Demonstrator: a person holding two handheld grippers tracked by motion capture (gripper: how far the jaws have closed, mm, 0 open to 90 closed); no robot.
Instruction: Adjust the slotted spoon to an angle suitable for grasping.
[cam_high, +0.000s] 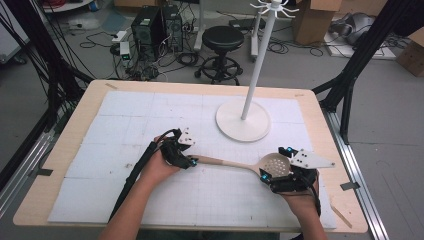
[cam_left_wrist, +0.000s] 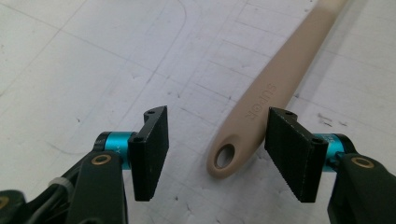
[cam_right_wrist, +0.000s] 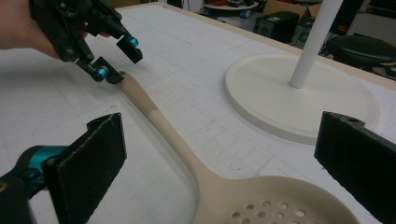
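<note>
A beige slotted spoon (cam_high: 240, 163) lies flat on the white gridded mat (cam_high: 125, 125) that covers the counter (cam_high: 70, 135), its long handle running away from the white stand's round base (cam_high: 243, 121) toward the person's left, its perforated bowl lying just in front of that base on the person's side. The handle's end, with its oval hanging hole, sits between the jaws of the left gripper (cam_left_wrist: 219, 149); those jaws are spread, and the handle lies closer to one pad (cam_left_wrist: 292, 156) than to the other, with clear mat between the handle and the far pad, so nothing is pinched. In the right gripper view the same left gripper (cam_right_wrist: 114, 60) hangs over the handle tip, held by a hand (cam_right_wrist: 18, 28). The right gripper (cam_right_wrist: 219, 163) straddles the spoon's bowl, its jaws also spread wide, one pad out to each side of the bowl and neither pressing on it. In the high view the left gripper (cam_high: 190, 161) meets the handle end well to the left of the stand's base, and the right gripper (cam_high: 277, 172) sits at the bowl, just in front of the base. The stand's white pole (cam_high: 257, 60) rises upright from the middle of that base. Beyond the counter's far edge, behind the stand, a black stool (cam_high: 222, 50) stands on the floor.
</note>
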